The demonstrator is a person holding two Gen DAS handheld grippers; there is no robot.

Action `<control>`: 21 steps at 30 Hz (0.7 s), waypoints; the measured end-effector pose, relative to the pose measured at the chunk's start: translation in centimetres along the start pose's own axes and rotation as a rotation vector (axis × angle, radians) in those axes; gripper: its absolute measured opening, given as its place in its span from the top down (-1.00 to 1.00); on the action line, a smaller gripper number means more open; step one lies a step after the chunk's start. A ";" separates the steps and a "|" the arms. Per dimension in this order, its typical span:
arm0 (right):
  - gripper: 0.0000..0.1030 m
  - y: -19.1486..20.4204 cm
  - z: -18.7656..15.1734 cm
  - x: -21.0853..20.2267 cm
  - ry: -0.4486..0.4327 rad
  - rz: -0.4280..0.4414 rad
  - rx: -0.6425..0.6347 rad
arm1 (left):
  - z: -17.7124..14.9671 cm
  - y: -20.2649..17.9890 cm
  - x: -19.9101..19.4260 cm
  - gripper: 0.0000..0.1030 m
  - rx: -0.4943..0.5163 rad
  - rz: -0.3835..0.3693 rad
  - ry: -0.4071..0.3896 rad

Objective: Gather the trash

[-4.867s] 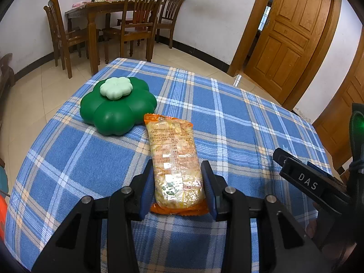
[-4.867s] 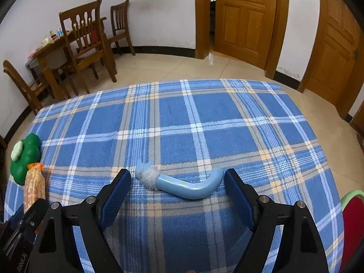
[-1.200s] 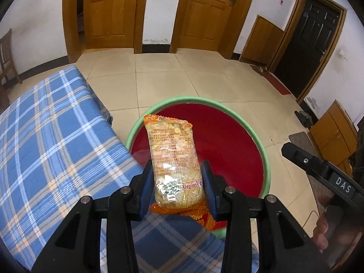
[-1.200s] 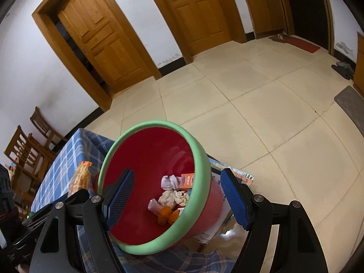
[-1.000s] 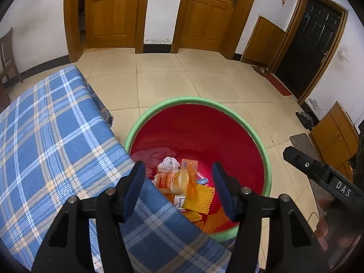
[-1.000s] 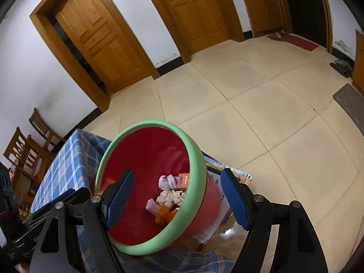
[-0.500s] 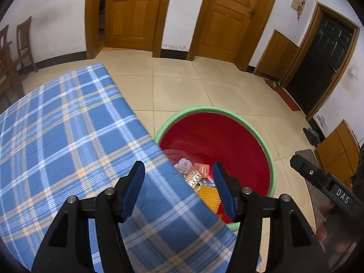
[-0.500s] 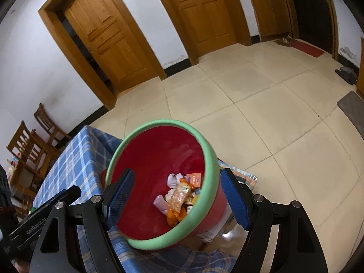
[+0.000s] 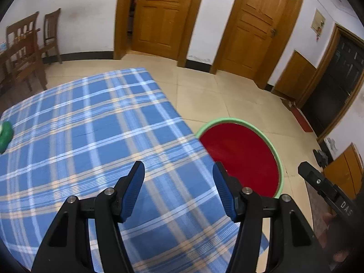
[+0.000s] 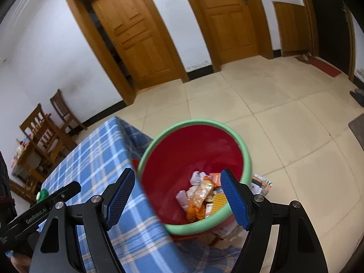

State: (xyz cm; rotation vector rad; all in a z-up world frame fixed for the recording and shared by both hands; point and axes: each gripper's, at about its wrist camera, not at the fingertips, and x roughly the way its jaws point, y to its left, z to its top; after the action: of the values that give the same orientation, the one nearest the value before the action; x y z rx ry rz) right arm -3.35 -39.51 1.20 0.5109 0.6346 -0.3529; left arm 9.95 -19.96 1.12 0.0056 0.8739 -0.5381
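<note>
A red bin with a green rim (image 10: 246, 157) stands on the floor beside the table's corner. Inside it lies the orange snack packet (image 10: 201, 192) among other wrappers and paper. My right gripper (image 10: 177, 193) hangs open above the bin with nothing between its fingers. In the left wrist view my left gripper (image 9: 178, 182) is open and empty above the blue plaid tablecloth (image 9: 79, 136), and the bin (image 9: 276, 152) shows at its right, its contents hidden by the table edge.
A green clover-shaped box (image 9: 5, 134) sits at the table's far left edge. Wooden chairs (image 9: 25, 52) stand at the back left. Wooden doors (image 9: 159, 16) line the far wall. Papers (image 10: 261, 185) lie on the tiled floor beside the bin.
My left gripper let the snack packet fall into the bin, then swung left and up so the table fills its view. The right gripper rose slightly and stayed open.
</note>
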 end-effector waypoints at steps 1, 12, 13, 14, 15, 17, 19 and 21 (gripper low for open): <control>-0.52 0.4 0.0 -0.1 -0.001 0.006 -0.009 | -0.2 0.5 -0.6 -0.21 -0.013 0.010 -0.006; -0.53 4.8 -1.9 -2.4 -0.045 0.042 -0.105 | -2.1 4.6 -5.8 -0.41 -0.071 0.142 -0.103; -0.53 5.1 -2.3 -2.5 -0.044 0.045 -0.114 | -2.4 4.8 -6.4 -0.42 -0.074 0.151 -0.113; -0.53 5.4 -2.6 -2.6 -0.041 0.049 -0.124 | -2.6 5.0 -6.7 -0.42 -0.077 0.155 -0.117; -0.53 5.8 -3.1 -2.8 -0.039 0.054 -0.136 | -2.8 5.1 -7.1 -0.44 -0.078 0.160 -0.122; -0.53 6.6 -3.9 -3.2 -0.042 0.057 -0.159 | -3.3 5.3 -7.9 -0.51 -0.078 0.167 -0.128; -0.53 7.0 -4.5 -3.6 -0.049 0.059 -0.176 | -3.9 5.5 -8.6 -0.60 -0.074 0.186 -0.136; -0.53 7.6 -5.0 -3.9 -0.054 0.065 -0.191 | -4.5 5.6 -9.3 -0.67 -0.070 0.211 -0.149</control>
State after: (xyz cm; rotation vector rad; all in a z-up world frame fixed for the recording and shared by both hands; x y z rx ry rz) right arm -5.16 -29.91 2.81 0.3373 0.5915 -0.2411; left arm 4.43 -9.93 3.83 -0.0054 0.7362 -0.3061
